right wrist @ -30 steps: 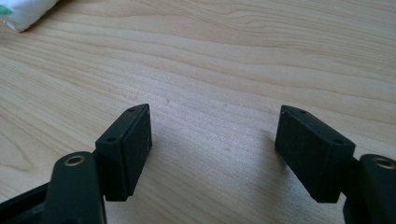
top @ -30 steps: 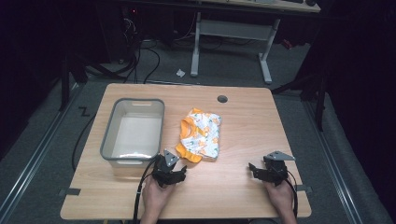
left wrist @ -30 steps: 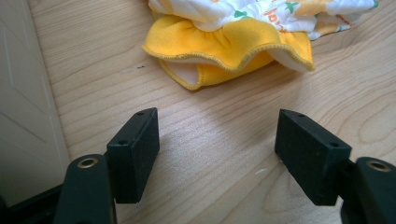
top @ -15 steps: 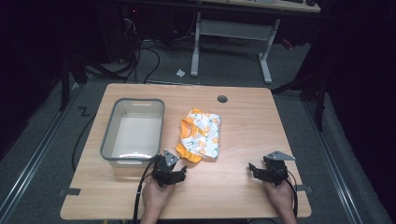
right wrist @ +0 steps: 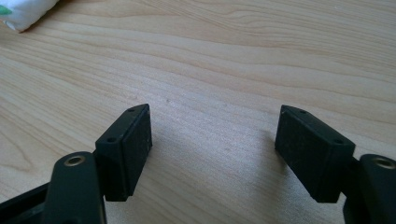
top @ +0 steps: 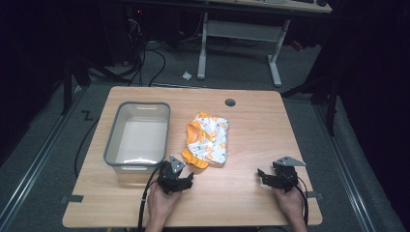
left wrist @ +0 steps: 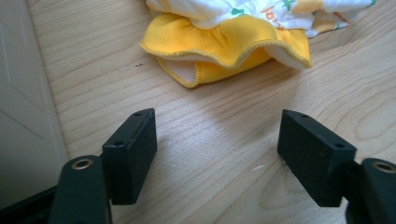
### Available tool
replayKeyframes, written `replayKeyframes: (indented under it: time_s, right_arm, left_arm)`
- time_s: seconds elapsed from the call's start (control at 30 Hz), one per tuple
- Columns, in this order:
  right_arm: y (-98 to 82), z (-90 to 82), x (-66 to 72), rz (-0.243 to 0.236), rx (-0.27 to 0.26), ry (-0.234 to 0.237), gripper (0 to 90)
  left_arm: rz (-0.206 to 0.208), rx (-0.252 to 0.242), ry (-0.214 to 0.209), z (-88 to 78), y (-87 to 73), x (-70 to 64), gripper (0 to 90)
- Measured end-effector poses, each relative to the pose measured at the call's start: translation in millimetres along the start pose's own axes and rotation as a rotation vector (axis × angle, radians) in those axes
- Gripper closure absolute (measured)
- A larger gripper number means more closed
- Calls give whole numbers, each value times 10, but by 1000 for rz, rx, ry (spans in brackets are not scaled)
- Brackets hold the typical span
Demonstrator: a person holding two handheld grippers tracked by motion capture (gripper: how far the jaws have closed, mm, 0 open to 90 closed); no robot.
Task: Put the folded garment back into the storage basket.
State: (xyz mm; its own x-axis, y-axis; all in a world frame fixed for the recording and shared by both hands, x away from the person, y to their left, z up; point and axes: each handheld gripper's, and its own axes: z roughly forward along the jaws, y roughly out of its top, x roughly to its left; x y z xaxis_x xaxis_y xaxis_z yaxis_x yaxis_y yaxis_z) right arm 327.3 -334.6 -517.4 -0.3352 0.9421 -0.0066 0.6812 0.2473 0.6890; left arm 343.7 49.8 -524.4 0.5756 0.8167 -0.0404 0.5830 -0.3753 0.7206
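Note:
A small folded garment point(top: 208, 140), white with coloured print and an orange ruffled hem, lies in the middle of the wooden table point(top: 251, 125). My left gripper point(top: 180, 174) rests on the table just in front of the hem point(left wrist: 224, 42). In the left gripper view the left gripper point(left wrist: 217, 123) is open; its jaws have just been opening, with only bare wood between them. My right gripper point(top: 273, 175) sits near the table's front right, well apart from the garment. It is open point(right wrist: 215, 119) over bare wood, and a white corner of the garment point(right wrist: 23, 11) shows at the upper left.
A grey plastic bin point(top: 113, 150) stands left of the garment; its pale wall point(left wrist: 23, 93) is close beside my left gripper. A round cable hole point(top: 230, 102) sits at the table's far edge. Beyond the table are desk legs and cables on a dark floor.

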Motion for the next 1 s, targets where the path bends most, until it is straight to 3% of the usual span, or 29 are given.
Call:
replayKeyframes:
  time_s: [0.4, 0.73, 0.8, 1.0]
  right_arm:
    - [0, -1, 0, -2, 1, 1, 274]
    - [-1, -2, 0, -4, 1, 3, 274]
    - [-1, -2, 0, -4, 1, 3, 274]
    - [-1, -2, 0, -5, 1, 3, 274]
  left_arm:
    - [24, -9, 14, -21, -16, -37, 296]
    - [64, -17, -29, -65, -14, -128, 303]
    - [50, -38, -43, -111, 6, -155, 303]
    - [21, -39, -45, -144, 69, -180, 317]
